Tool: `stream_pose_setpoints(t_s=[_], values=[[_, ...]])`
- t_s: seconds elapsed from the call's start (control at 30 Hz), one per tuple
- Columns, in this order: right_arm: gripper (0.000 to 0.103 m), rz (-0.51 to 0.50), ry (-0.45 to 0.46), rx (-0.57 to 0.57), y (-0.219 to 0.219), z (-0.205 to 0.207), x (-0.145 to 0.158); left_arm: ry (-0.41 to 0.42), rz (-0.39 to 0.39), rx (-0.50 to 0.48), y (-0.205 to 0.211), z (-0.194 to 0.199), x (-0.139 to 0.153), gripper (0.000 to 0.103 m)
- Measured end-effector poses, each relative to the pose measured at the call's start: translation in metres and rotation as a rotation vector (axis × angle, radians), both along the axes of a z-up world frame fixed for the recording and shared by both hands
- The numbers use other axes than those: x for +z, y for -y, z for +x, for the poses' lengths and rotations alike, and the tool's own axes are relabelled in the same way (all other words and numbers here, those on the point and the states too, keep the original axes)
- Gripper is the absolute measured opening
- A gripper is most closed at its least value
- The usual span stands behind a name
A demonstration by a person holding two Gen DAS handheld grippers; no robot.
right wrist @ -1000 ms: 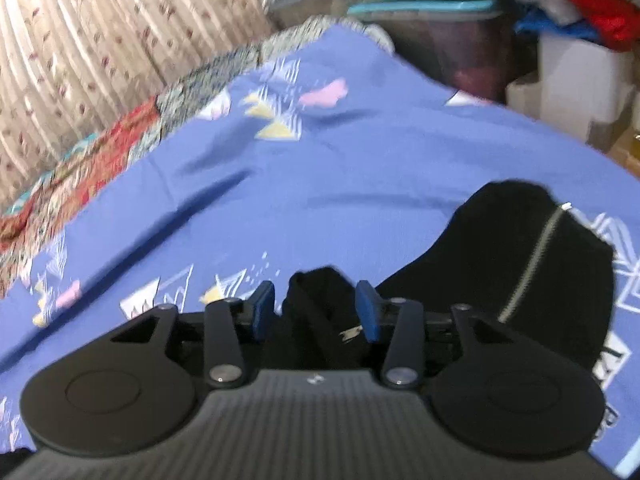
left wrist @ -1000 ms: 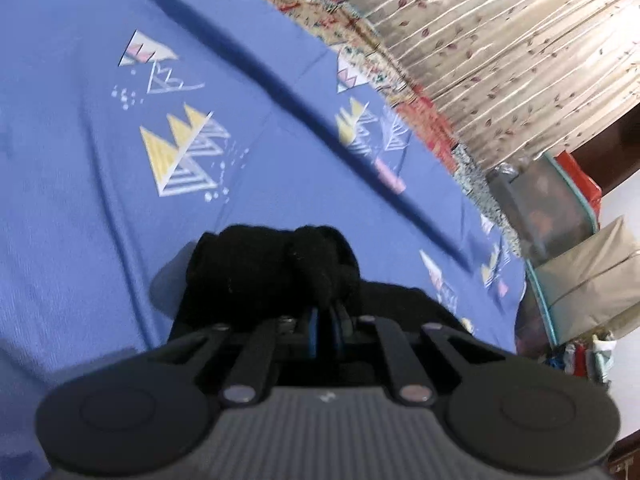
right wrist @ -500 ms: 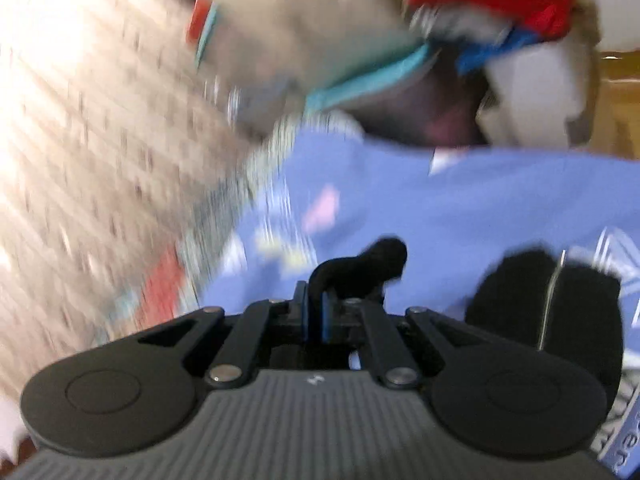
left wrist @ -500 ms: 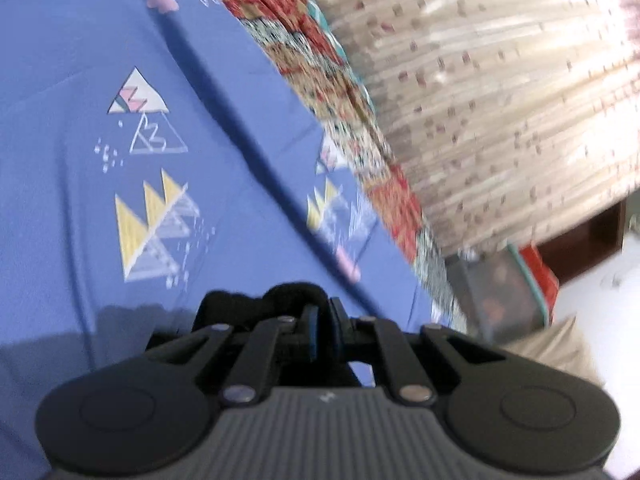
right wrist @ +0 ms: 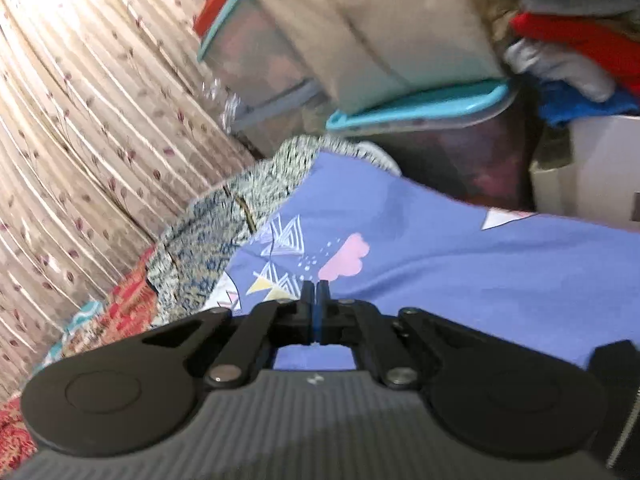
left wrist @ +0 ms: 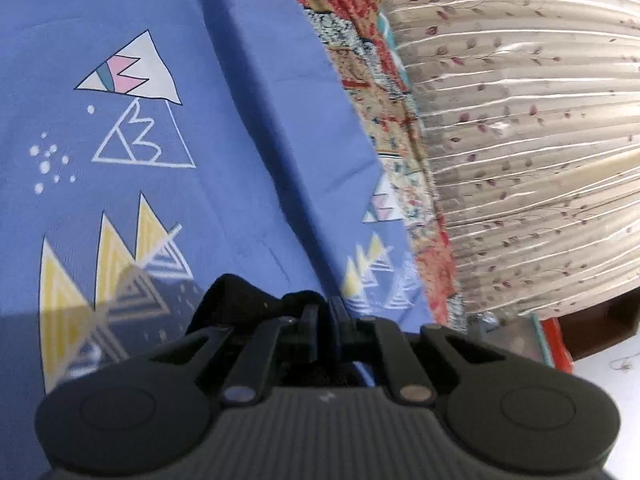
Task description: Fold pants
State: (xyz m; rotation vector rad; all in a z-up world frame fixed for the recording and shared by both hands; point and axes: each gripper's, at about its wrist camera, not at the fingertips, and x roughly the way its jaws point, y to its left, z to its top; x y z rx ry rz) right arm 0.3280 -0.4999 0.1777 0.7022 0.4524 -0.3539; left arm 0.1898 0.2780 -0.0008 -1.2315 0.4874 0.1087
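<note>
Folding looked barely begun: left tongs point(left wrist: 325, 322) were clamped on a bunch of the black pants point(left wrist: 236, 300) above the blue bedsheet point(left wrist: 224, 168); right tongs point(right wrist: 316, 308) were fully closed, with no cloth visible between them.

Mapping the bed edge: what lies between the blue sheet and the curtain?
A strip of patterned quilt, red, beige and speckled, runs between the blue sheet and the curtain; the left wrist view shows it.
</note>
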Motion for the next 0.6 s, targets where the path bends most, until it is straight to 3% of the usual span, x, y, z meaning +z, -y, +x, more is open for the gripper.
stream_pose_setpoints(t_s=[0.17,0.23,0.37,0.5,0.53,0.57,0.6], values=[[0.009,-0.025,-0.105,0.112,-0.006,0.016,-0.028,-0.022,0.004,0.003,0.000,0.006,-0.016,0.006],[0.017,-0.013,-0.210,0.140,-0.006,0.021,-0.053,-0.014,-0.005,0.002,-0.001,0.004,-0.017,0.006],[0.051,0.002,-0.375,0.104,-0.002,0.026,-0.096,0.009,0.002,-0.003,0.001,-0.004,-0.010,0.006],[0.055,-0.006,-0.466,0.071,0.002,0.046,-0.120,0.018,0.043,-0.017,0.006,-0.008,0.001,0.006],[0.055,-0.038,-0.503,0.074,0.000,0.054,-0.125,0.021,0.048,-0.019,0.007,-0.009,0.003,0.006],[0.043,-0.049,-0.543,0.078,-0.001,0.059,-0.133,0.023,0.054,-0.020,0.008,-0.009,0.004,0.006],[0.015,-0.070,-0.570,0.064,-0.003,0.062,-0.138,0.023,0.061,-0.021,0.008,-0.009,0.005,0.006]])
